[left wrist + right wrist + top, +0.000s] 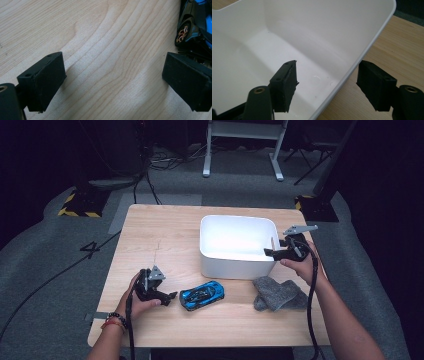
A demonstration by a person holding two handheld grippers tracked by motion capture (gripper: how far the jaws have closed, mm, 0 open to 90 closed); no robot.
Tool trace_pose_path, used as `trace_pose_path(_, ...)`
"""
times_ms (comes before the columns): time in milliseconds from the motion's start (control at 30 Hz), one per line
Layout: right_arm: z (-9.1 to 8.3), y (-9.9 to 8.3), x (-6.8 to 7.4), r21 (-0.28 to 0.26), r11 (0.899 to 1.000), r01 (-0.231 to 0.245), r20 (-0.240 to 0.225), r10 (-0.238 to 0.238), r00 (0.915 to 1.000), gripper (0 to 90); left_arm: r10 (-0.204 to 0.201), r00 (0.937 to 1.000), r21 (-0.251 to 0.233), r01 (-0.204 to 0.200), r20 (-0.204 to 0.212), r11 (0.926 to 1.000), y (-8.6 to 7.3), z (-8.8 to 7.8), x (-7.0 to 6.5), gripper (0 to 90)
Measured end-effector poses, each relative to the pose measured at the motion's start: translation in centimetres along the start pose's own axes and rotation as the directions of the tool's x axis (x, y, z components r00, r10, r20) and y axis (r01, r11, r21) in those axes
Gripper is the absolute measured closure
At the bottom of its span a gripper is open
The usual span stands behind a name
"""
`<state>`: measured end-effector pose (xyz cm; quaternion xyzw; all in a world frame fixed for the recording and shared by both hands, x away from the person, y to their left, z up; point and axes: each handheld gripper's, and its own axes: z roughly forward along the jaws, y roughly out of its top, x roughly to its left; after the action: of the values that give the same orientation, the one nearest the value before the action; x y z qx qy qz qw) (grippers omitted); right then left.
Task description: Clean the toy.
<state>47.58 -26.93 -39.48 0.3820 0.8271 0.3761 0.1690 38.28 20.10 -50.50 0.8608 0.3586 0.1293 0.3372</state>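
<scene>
A blue and black toy car [201, 295] lies on the wooden table [160, 235] near its front edge. Just left of it my left gripper [170, 297] rests low with its jaws open and pointing toward the car. In the left gripper view the car [195, 22] sits at the upper right beyond the right jaw, and only bare wood lies between the jaws of the left gripper [113, 82]. My right gripper [270, 252] is at the right wall of a white bin [235, 267]. One jaw of the right gripper [327, 85] is inside the bin [372, 42] and one outside, both open and clear of the wall.
A crumpled grey cloth [277, 294] lies in front of the bin's right corner, below my right hand. The bin's inside looks empty. Cables and stand legs are on the floor beyond the table.
</scene>
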Motion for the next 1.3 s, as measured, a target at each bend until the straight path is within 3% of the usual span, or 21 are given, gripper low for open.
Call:
trace_pose_path(533,-0.3,-0.3,2.1,-0.001,1.0,-0.011,0.013,0.011,0.9999,27.5,-0.003,1.0,0.0,0.003,-0.002,1.0,0.0,0.0,-0.1,4.9)
trace_pose_path(767,-0.3,-0.2,2.3,-0.006,1.0,0.011,0.021,-0.011,0.9997,27.5,-0.005,1.0,0.0,0.005,0.0,1.0,0.0,0.0,-0.1,4.6)
trace_pose_path(967,-1.9,0.3,2.1,-0.058,0.998,0.019,0.008,-0.019,0.9998,27.8,-0.004,1.0,0.0,0.004,-0.001,1.0,0.0,0.0,-0.1,4.6)
trace_pose_path(1300,-4.0,0.4,2.3,-0.088,0.994,0.062,0.02,-0.06,0.998,28.4,-0.004,1.0,0.0,0.004,-0.001,1.0,0.0,0.0,-0.1,4.6)
